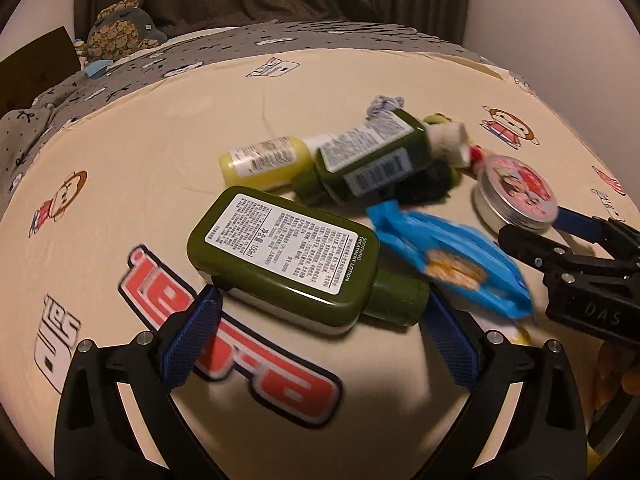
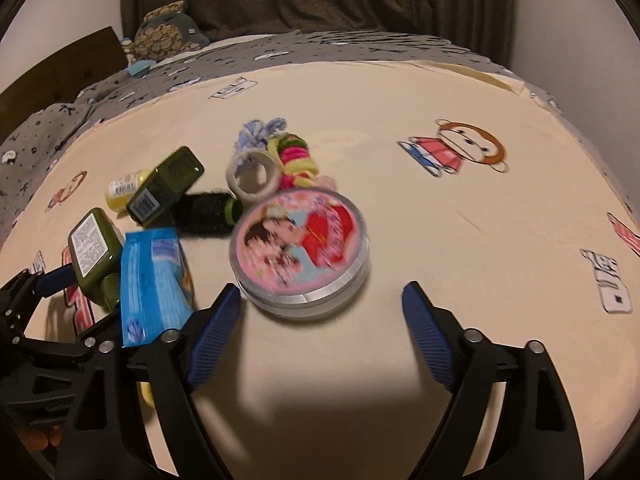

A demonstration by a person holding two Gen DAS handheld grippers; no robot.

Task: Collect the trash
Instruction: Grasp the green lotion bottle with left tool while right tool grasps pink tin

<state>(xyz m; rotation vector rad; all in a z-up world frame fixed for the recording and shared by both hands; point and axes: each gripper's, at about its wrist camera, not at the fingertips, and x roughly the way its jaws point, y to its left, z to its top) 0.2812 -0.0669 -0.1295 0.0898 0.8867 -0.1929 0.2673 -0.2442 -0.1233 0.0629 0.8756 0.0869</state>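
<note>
left gripper (image 1: 320,312) open, green bottle (image 1: 280,256) between

- The right claw (image 2: 322,300) stands wide apart, its blue pads (image 2: 428,332) low over a bed (image 2: 400,220) with a cream cartoon-print sheet; nothing is gripped.
- A round tin (image 2: 300,248) with a pink and red picture lid lies just ahead of the claw, nearer its left pad.
- A blue packet (image 2: 154,280) lies left of the tin, beside a green bottle (image 2: 94,252) with a white label.
- The left claw (image 2: 48,280) reaches in at the left edge, by that bottle.
- Farther back: a second green bottle (image 2: 164,188), a yellow bottle (image 2: 124,188), a dark roller (image 2: 208,212), a tape ring (image 2: 252,176) and bright hair ties (image 2: 296,156).
- A grey patterned blanket (image 2: 280,52) lies beyond.
</note>
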